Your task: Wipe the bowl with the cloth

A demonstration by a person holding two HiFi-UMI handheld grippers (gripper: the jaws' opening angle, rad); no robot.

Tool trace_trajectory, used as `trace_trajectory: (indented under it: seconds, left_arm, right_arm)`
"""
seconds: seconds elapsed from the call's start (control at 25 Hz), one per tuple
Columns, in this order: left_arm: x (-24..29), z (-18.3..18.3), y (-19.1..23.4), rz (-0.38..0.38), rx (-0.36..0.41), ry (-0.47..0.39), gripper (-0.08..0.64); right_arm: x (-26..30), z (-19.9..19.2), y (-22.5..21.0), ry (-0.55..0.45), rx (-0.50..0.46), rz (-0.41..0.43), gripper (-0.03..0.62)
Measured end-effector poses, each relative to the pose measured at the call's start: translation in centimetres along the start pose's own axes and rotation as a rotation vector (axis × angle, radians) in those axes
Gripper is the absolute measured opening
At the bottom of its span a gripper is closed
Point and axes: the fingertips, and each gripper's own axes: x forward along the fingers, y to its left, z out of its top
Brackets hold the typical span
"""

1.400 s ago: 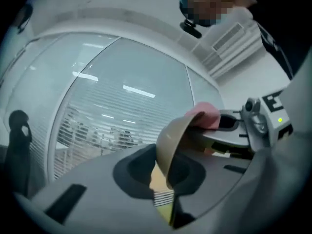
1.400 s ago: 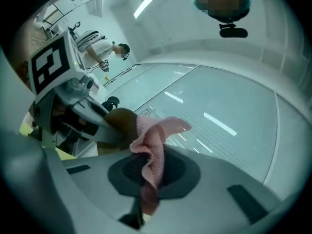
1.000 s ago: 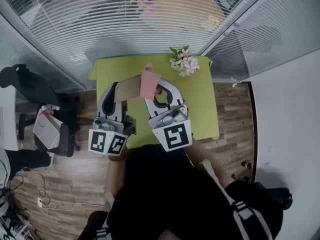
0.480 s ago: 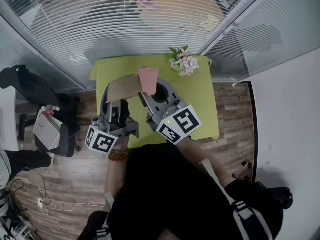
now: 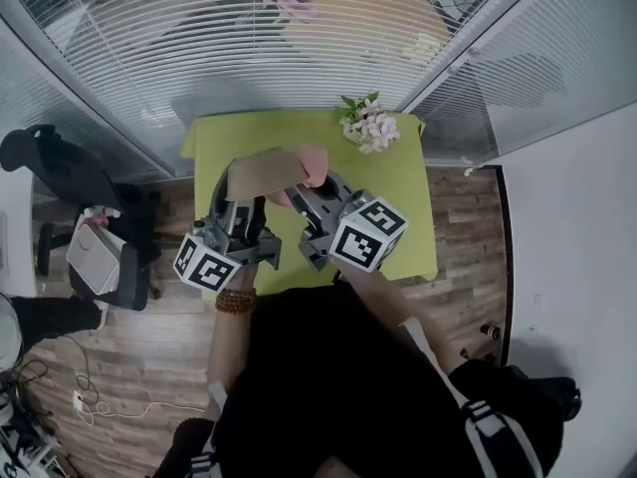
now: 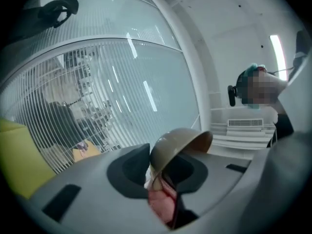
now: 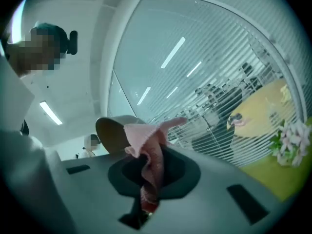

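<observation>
Left gripper (image 6: 160,175): its jaws, just eased apart slightly, clamp the rim of the brown bowl (image 6: 178,143), held aloft. The right gripper's (image 7: 148,179) jaws are clenched on the pink cloth (image 7: 152,152), which lies against the bowl. Beneath them is the green table (image 5: 403,222), with flowers (image 5: 368,127) at its far edge.

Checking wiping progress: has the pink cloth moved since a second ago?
Yes. The cloth has sunk in the head view, lower against the flowers.
</observation>
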Motion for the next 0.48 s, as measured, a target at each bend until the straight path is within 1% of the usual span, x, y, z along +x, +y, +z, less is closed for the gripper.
trace_trajectory:
  seconds: [0.04,0.08,0.12,0.16,0.2,0.24,0.28,0.32,0.36,0.4,0.44,0.48]
  left_arm:
    - [0.1,-0.8,0.0,-0.003,0.025,0.042,0.076]
    - [0.1,-1.5,0.1,0.012,0.069,0.088,0.096]
    - [0.0,-2.0,0.3,0.045,0.135,0.127,0.144]
    - [-0.3,-2.2,0.6,0.091,0.224,0.155,0.16]
    - [-0.5,-2.1,0.9,0.139,0.335,0.178,0.161]
    - [-0.6,-2.0,1.0,0.184,0.465,0.205,0.161]
    - [-0.5,-2.0,1.0,0.222,0.603,0.233,0.161]
    - [-0.3,-2.0,0.9,0.254,0.72,0.25,0.161]
    - [-0.1,-1.9,0.8,0.281,0.783,0.247,0.142]
    - [-0.1,-1.8,0.7,0.298,0.786,0.23,0.082]
    - [-0.1,-1.7,0.7,0.302,0.741,0.212,0.061]
    - [-0.1,-1.7,0.8,0.296,0.685,0.203,0.059]
  right_arm:
    - [-0.1,0.6,-0.3,-0.013,-0.051,-0.022,0.017]
    - [-0.3,1.2,-0.8,-0.024,-0.113,-0.056,0.015]
    - [-0.6,1.8,-1.5,-0.026,-0.195,-0.102,0.015]
    - [-1.0,2.3,-2.0,-0.016,-0.302,-0.153,0.015]
    - [-1.2,2.6,-2.3,0.006,-0.432,-0.199,0.015]
    - [-1.3,2.7,-2.3,0.037,-0.574,-0.232,0.015]
    - [-1.4,2.6,-2.0,0.074,-0.713,-0.25,0.017]
    - [-1.3,2.2,-1.6,0.115,-0.837,-0.256,0.015]
    - [-1.1,1.8,-1.0,0.148,-0.934,-0.257,0.015]
    - [-1.0,1.4,-0.5,0.157,-0.984,-0.256,0.015]
    - [-0.9,1.4,-0.1,0.143,-0.994,-0.254,0.017]
    - [-0.9,1.6,0.2,0.122,-0.987,-0.251,0.015]
